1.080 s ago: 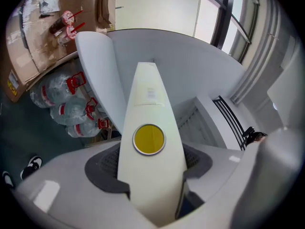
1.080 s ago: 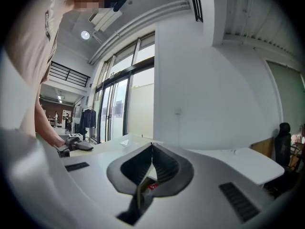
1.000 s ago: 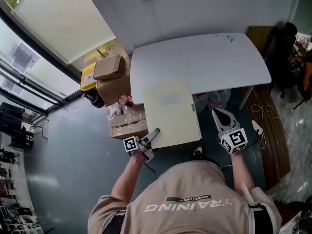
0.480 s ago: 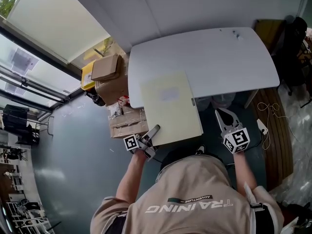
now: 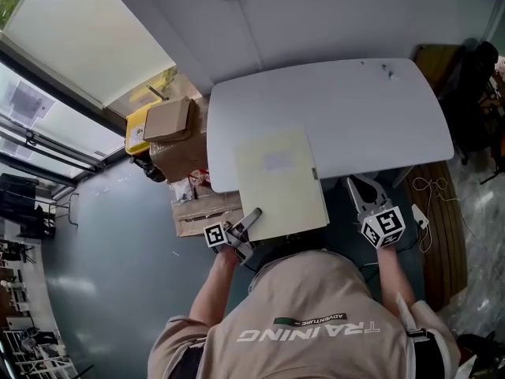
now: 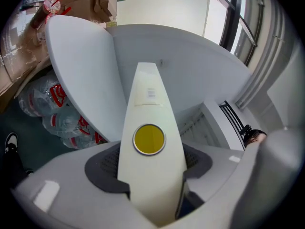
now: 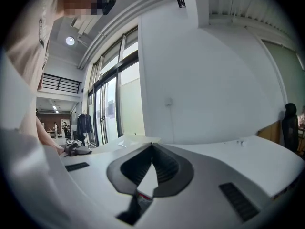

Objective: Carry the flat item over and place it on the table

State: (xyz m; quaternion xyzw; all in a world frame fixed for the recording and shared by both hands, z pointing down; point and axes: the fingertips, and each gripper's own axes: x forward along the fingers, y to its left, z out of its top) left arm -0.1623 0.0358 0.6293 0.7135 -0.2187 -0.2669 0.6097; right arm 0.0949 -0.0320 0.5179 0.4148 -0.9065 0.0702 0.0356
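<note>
Storeroom-like office: white table (image 5: 355,101), stacked cartons (image 5: 170,122)

Smooth, matt white top on the table (image 5: 371,101). Pale cream board (image 5: 280,184), matt and even, perhaps plastic. Brown cardboard boxes (image 5: 170,125), dull and a little rough. Glossy grey floor (image 5: 110,251) with soft reflections. Clear, shiny plastic bottles (image 6: 47,123).

White table (image 5: 355,109), rounded corners: small dark marks (image 5: 386,70) near its far right corner; pale flat item (image 5: 280,184) overlaps its near left edge. Grey floor (image 5: 110,243), left: stacked cardboard boxes (image 5: 180,144).
</note>
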